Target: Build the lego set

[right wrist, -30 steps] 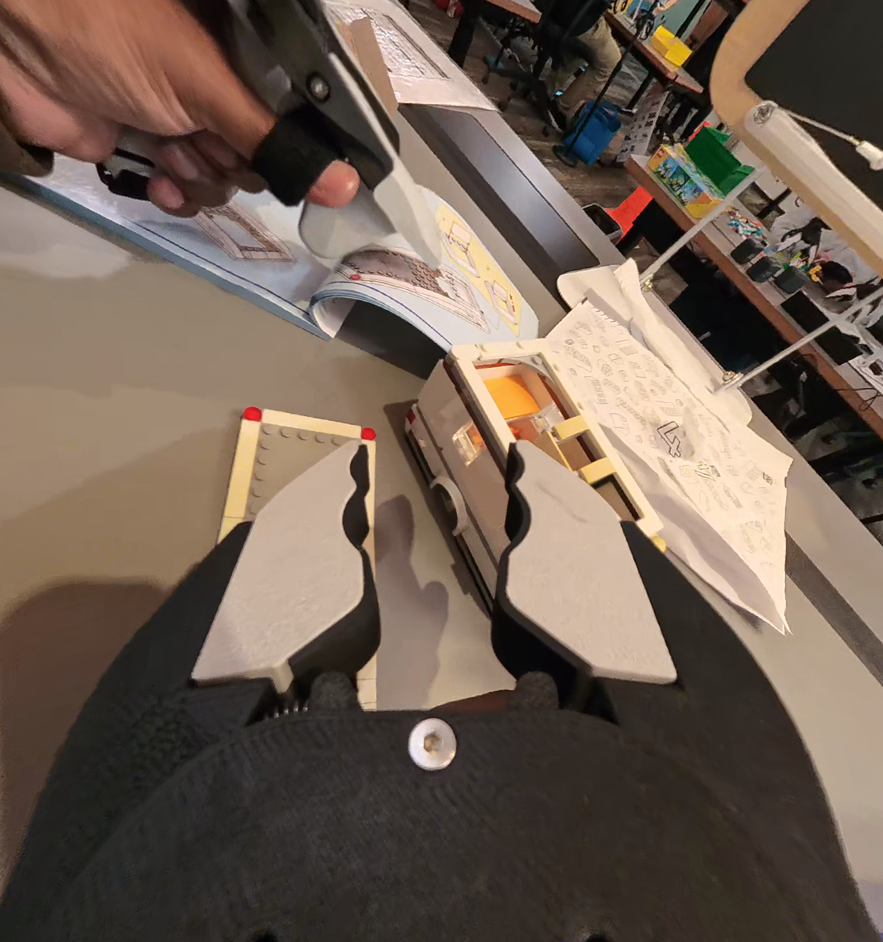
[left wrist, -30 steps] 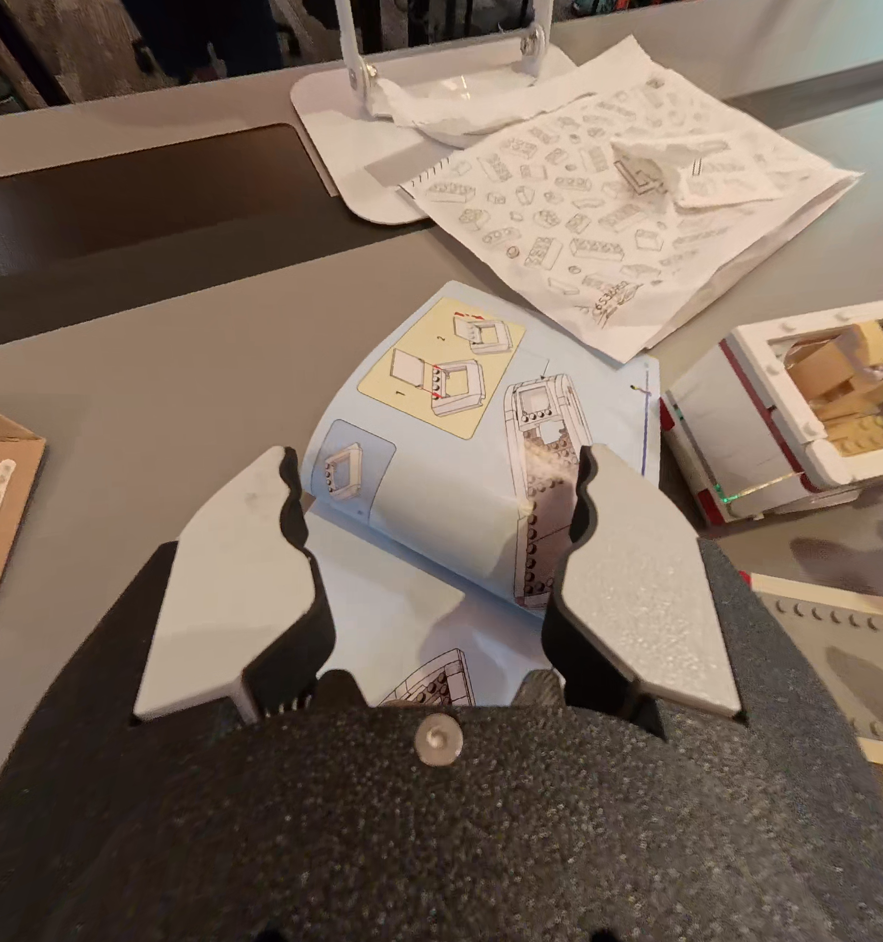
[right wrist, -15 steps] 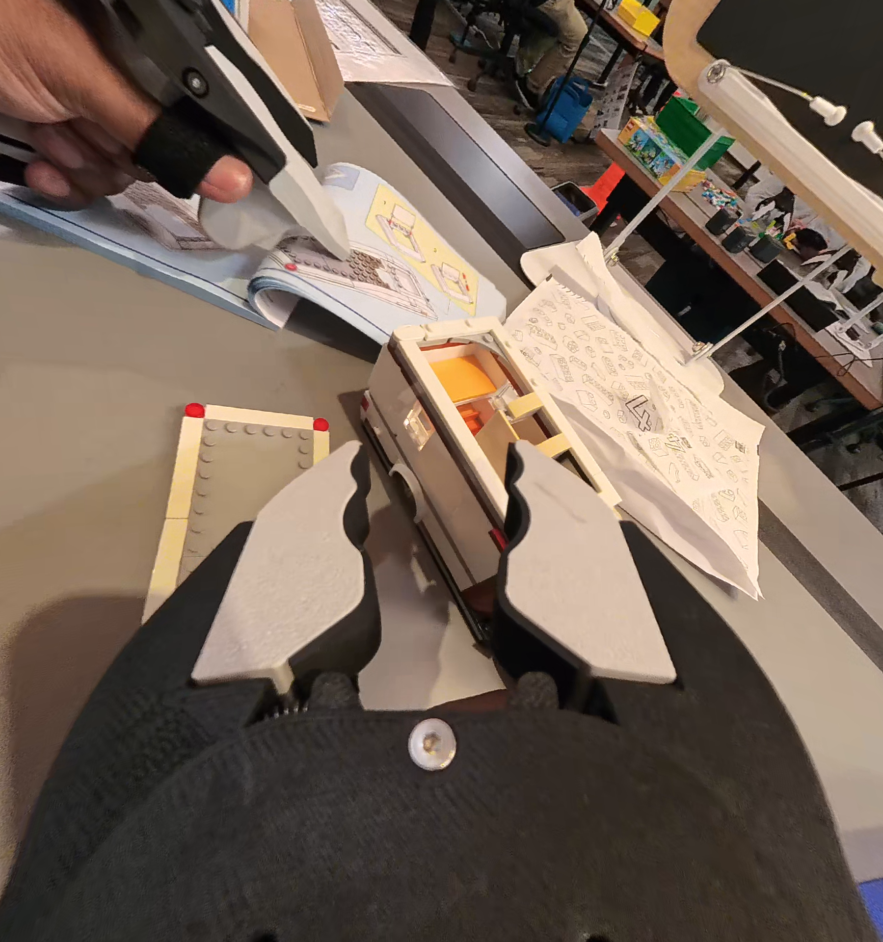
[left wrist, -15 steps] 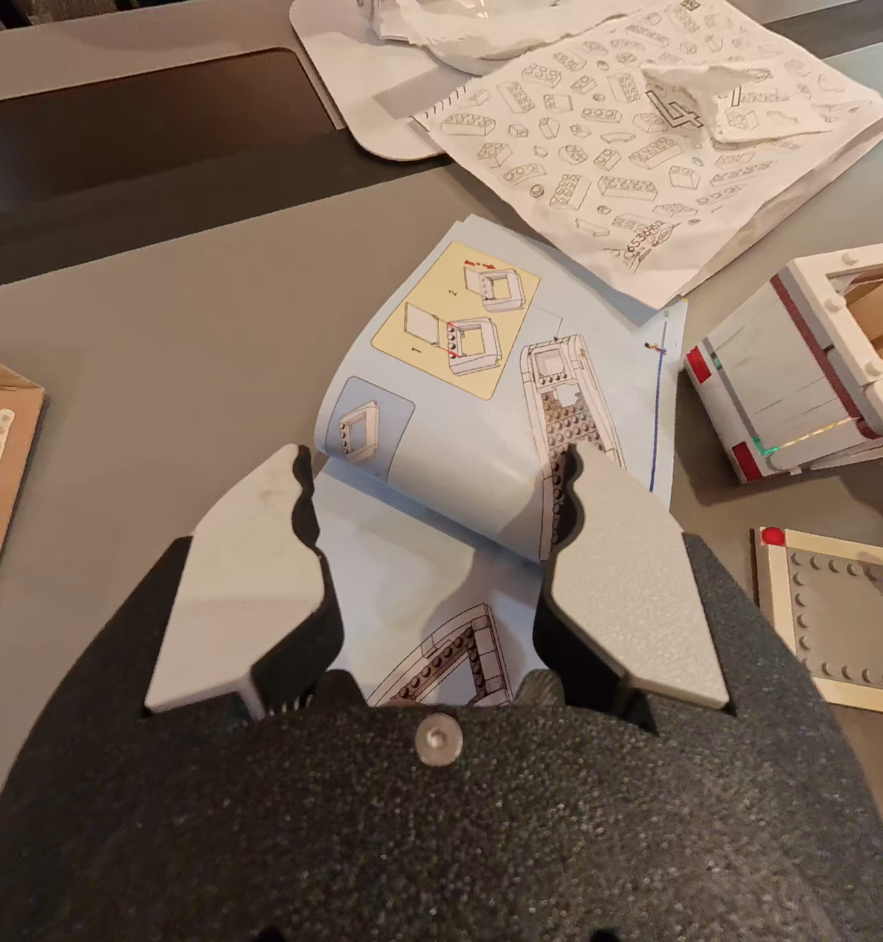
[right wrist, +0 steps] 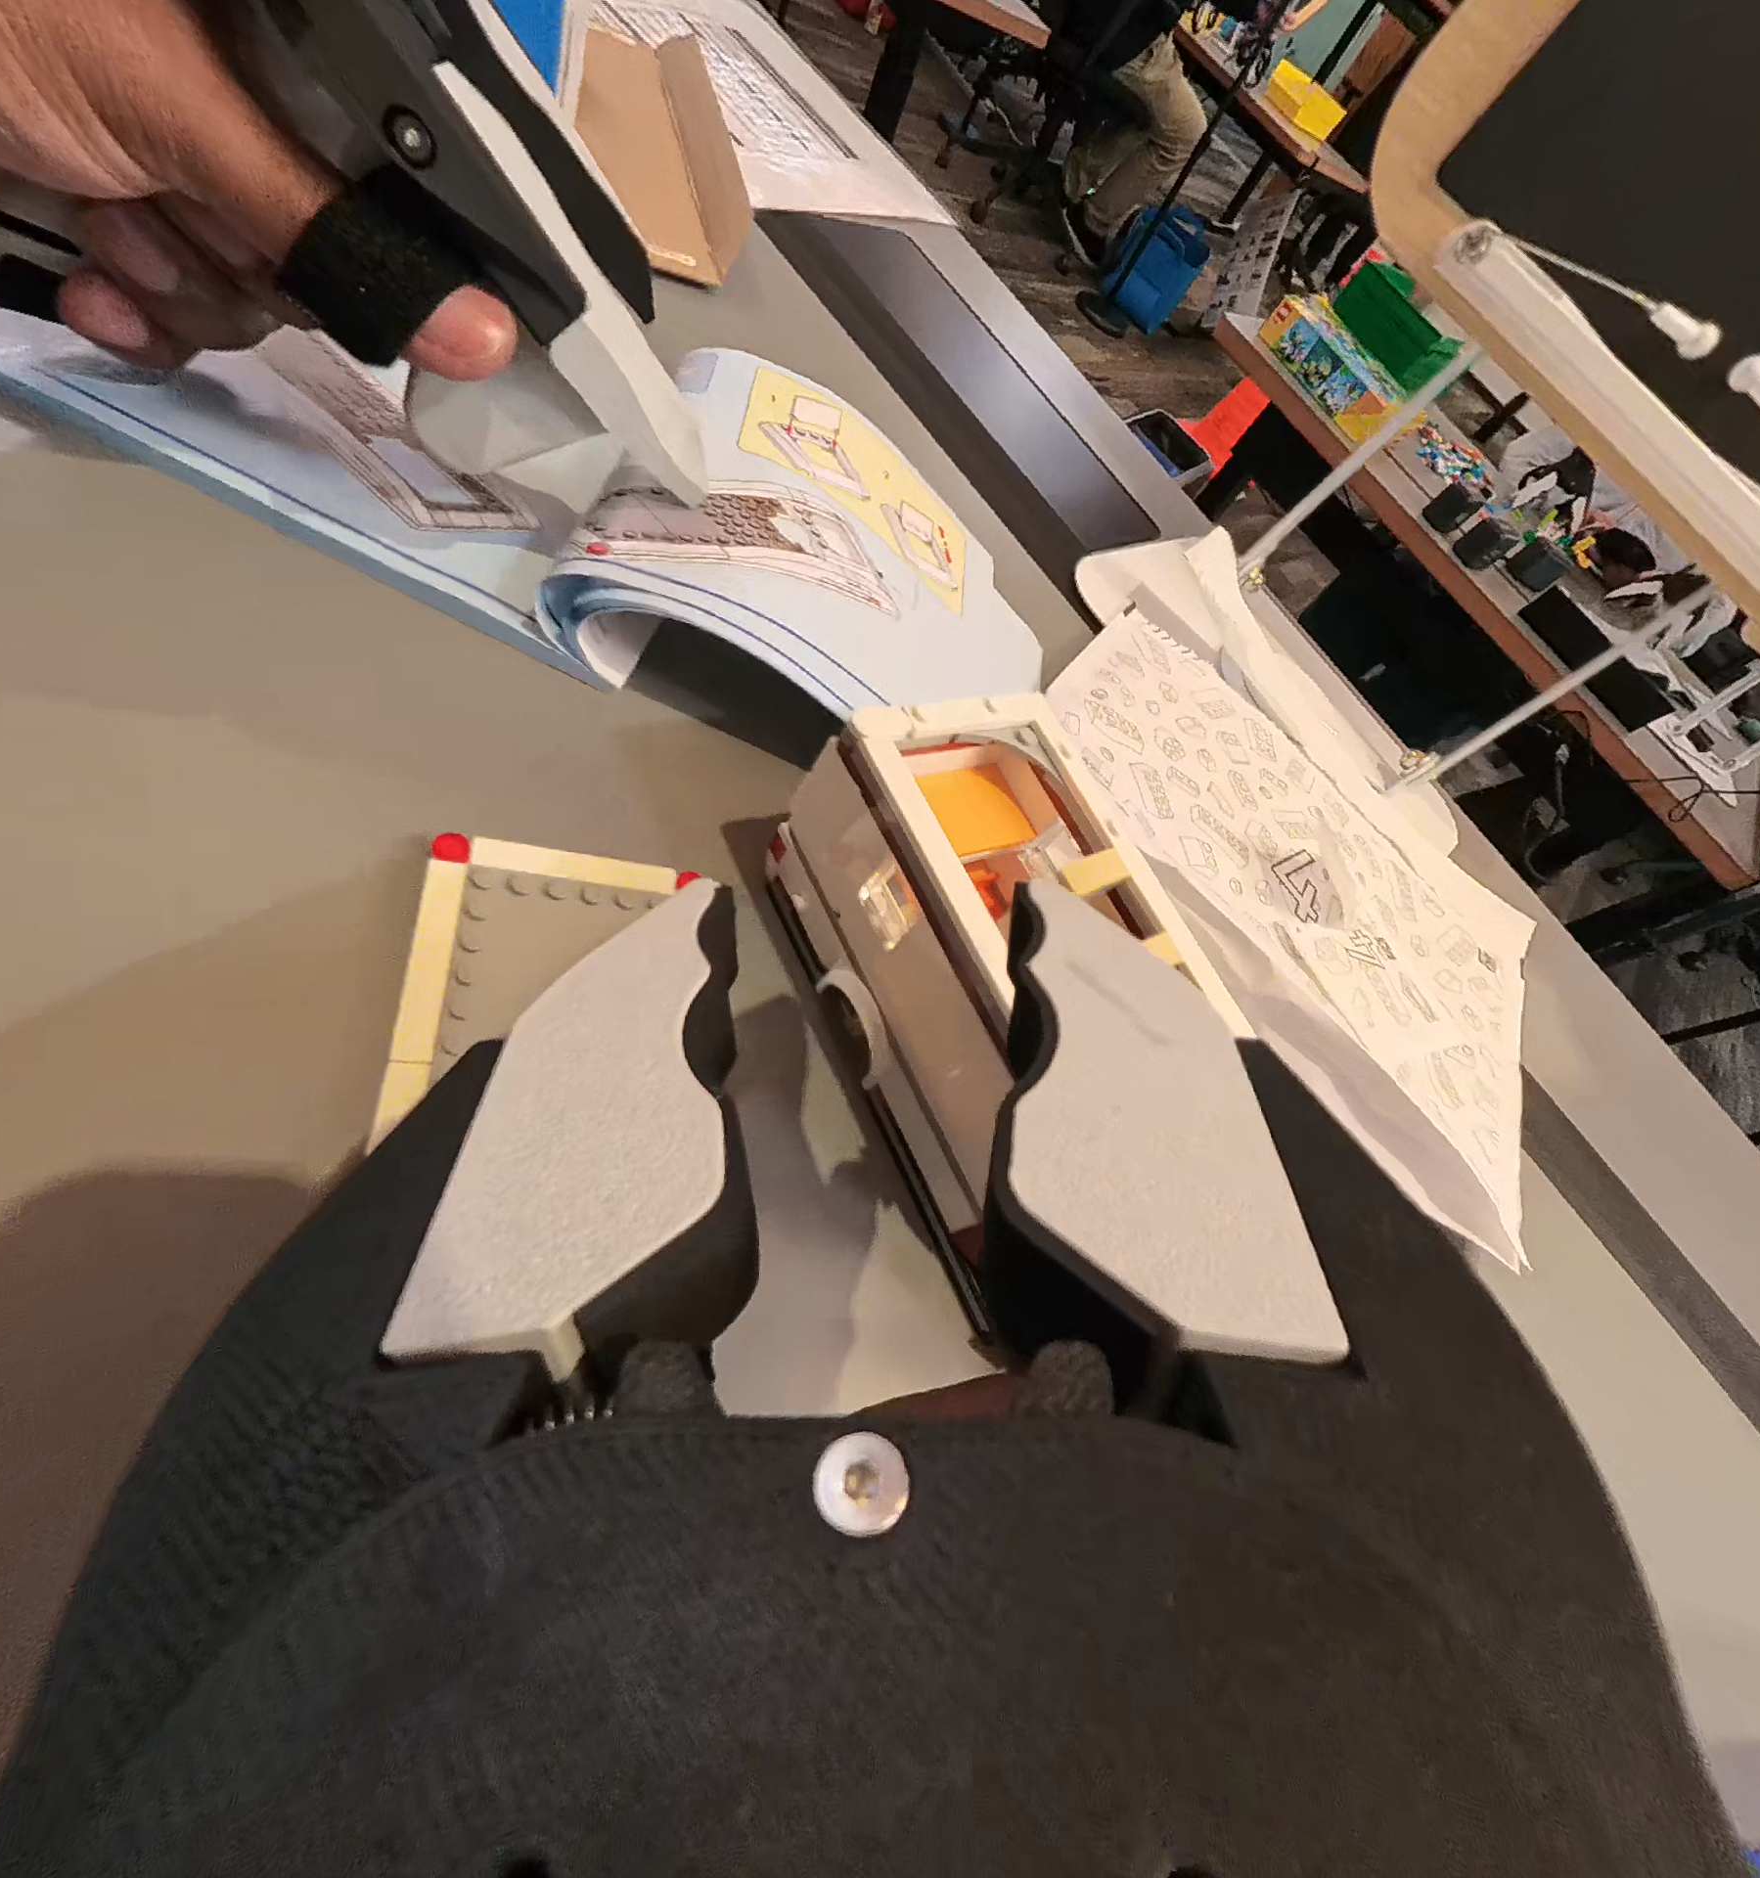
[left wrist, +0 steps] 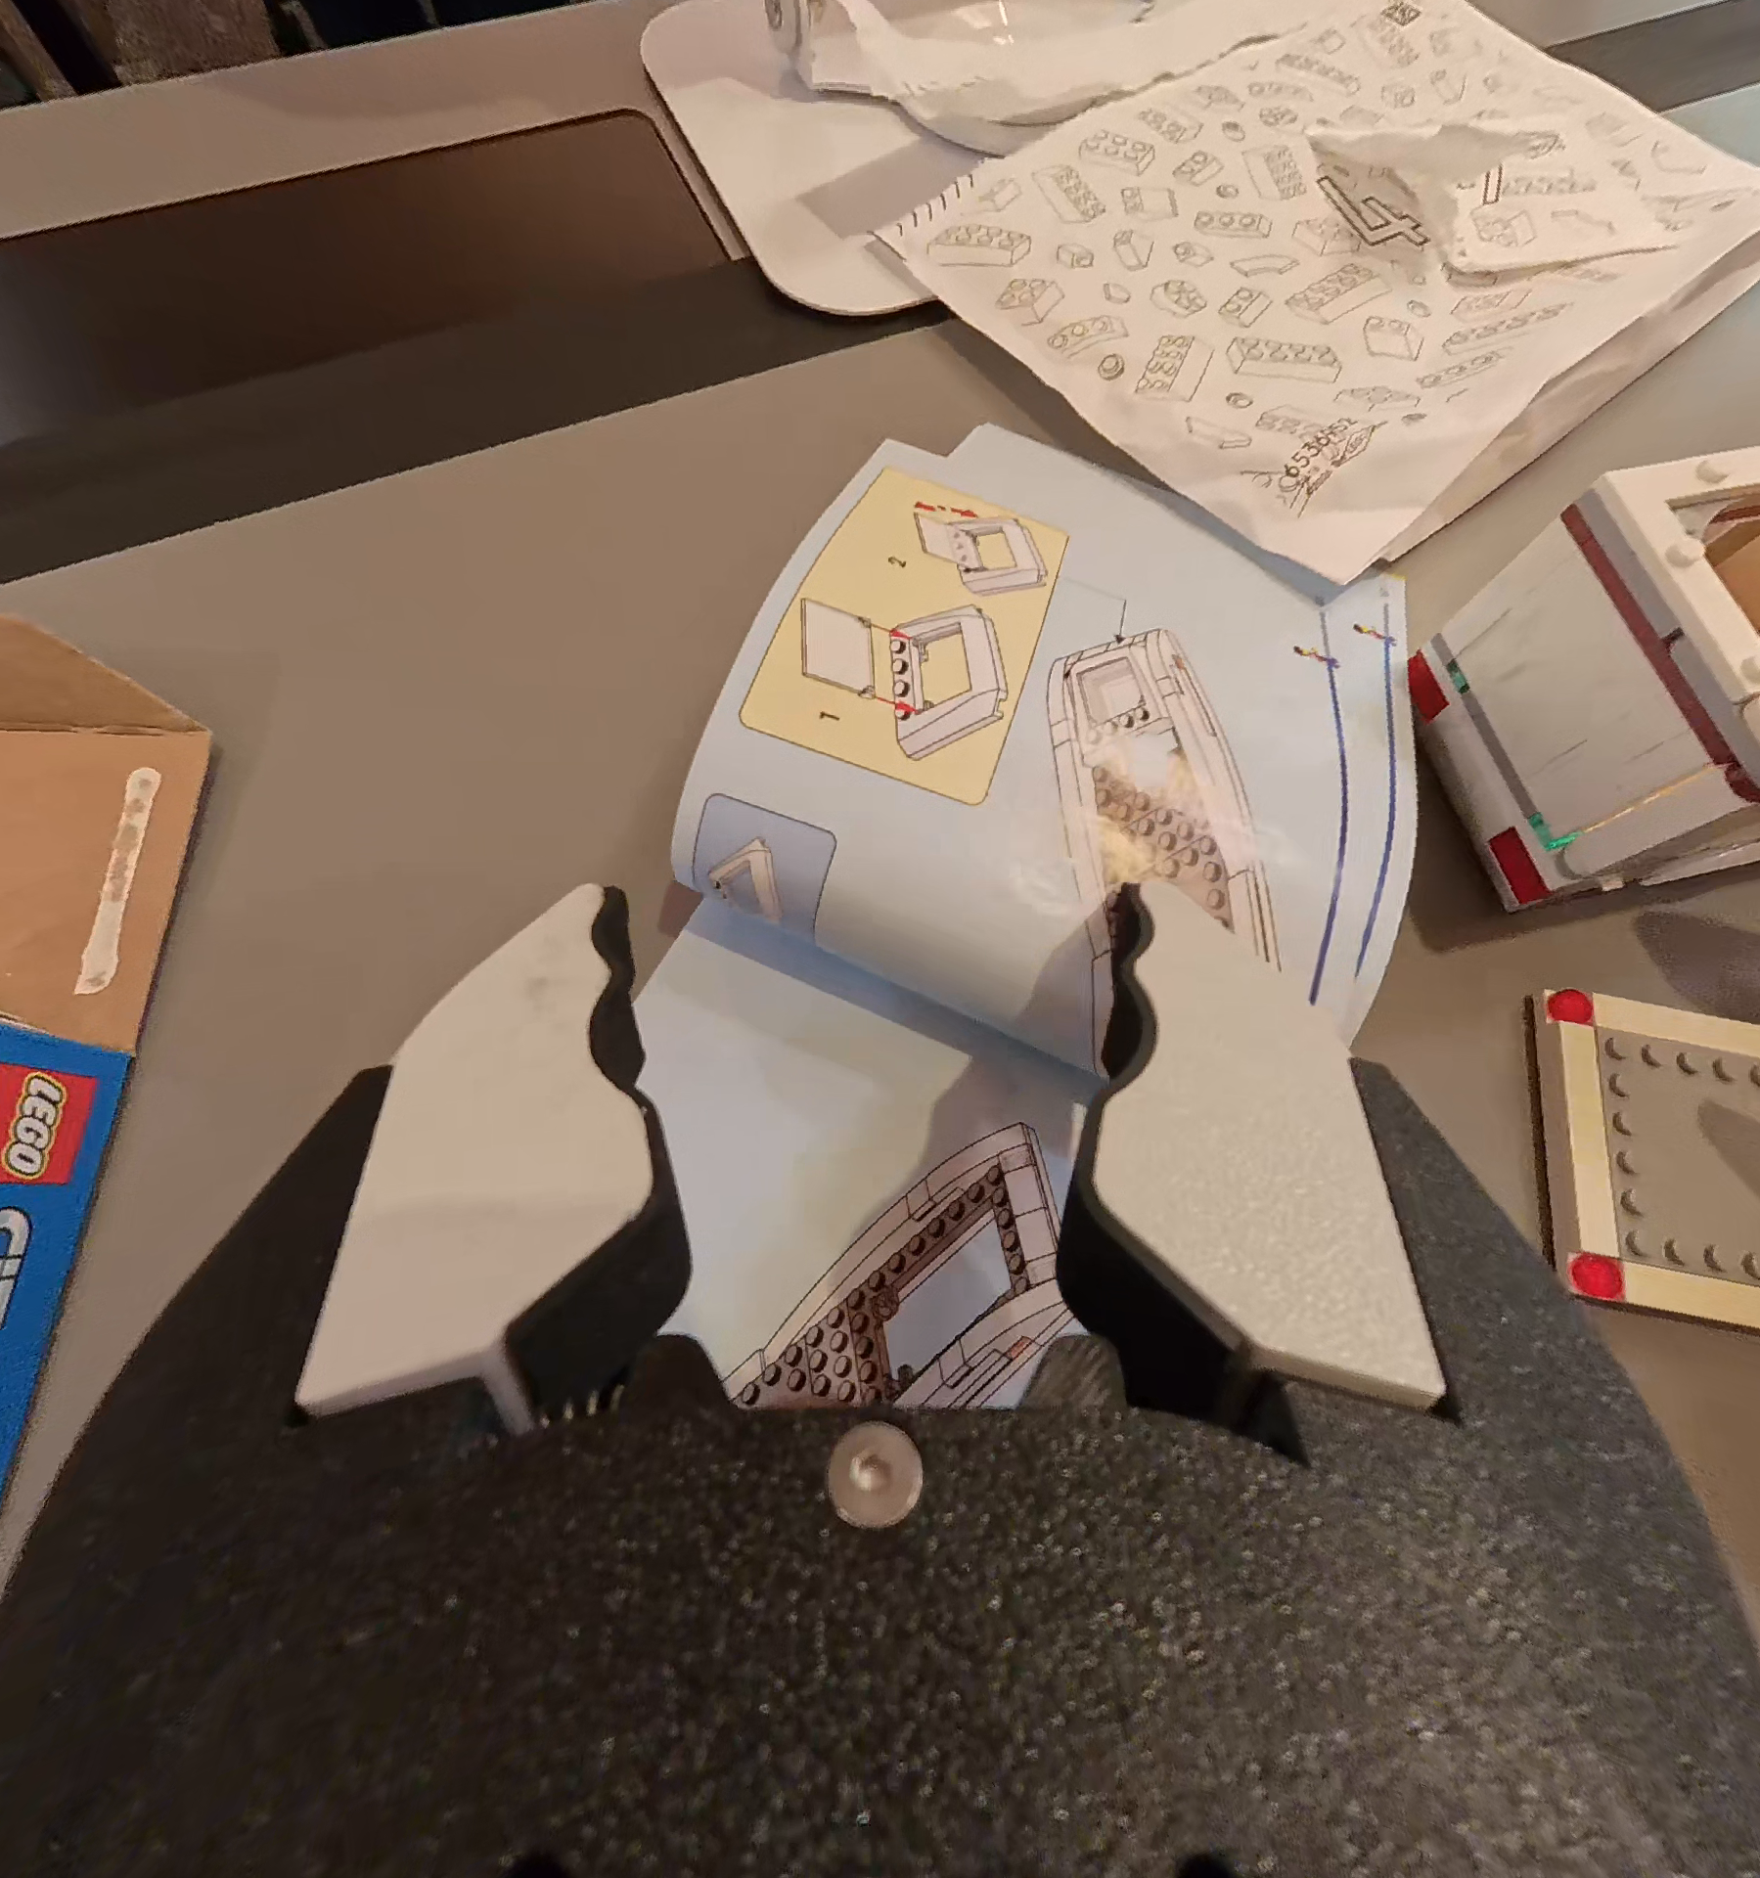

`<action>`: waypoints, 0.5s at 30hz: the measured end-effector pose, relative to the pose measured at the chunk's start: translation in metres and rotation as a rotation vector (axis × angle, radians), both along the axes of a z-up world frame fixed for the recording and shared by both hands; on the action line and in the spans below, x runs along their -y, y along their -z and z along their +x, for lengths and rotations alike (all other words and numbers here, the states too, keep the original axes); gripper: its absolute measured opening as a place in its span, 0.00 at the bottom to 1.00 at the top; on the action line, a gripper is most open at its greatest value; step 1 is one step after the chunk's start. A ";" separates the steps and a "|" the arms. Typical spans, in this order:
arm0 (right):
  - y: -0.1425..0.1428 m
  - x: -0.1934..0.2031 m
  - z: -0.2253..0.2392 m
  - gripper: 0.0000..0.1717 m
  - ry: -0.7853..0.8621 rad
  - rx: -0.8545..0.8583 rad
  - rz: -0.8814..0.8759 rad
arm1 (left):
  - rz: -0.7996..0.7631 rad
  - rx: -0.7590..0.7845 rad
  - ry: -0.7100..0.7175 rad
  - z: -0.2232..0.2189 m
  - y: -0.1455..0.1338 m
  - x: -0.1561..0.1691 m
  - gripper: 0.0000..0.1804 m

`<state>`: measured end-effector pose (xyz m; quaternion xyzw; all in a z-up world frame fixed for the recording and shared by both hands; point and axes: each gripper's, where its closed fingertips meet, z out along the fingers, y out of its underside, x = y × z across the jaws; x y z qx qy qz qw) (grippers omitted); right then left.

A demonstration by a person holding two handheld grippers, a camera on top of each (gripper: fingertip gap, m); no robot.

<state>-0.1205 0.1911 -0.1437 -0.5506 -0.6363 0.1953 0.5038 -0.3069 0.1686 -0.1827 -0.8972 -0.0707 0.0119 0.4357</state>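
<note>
We are holding our left gripper [left wrist: 870, 904] wide open over the booklet [left wrist: 957, 813], one tip touching its curled page, while our right gripper [right wrist: 870, 915] is hanging half open above the toy van [right wrist: 916, 976] lying straight ahead

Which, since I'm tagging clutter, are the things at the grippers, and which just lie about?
At the grippers:
- left gripper, open, at the instruction booklet
- right gripper, open, over the brick vehicle

Lying about:
- studded plate
- printed paper bag
- blue box
</note>
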 end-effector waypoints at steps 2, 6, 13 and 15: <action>0.002 0.007 -0.006 0.30 -0.018 0.019 0.005 | 0.005 0.003 -0.001 -0.002 -0.001 0.002 0.50; 0.005 0.018 -0.019 0.30 -0.047 0.051 0.058 | -0.001 -0.010 -0.001 -0.005 0.002 0.006 0.49; 0.002 0.031 -0.042 0.30 -0.091 0.075 0.134 | -0.035 -0.074 0.003 -0.013 0.007 0.017 0.49; 0.001 0.033 -0.043 0.29 -0.095 0.067 0.142 | -0.014 -0.086 0.010 -0.015 0.002 0.018 0.49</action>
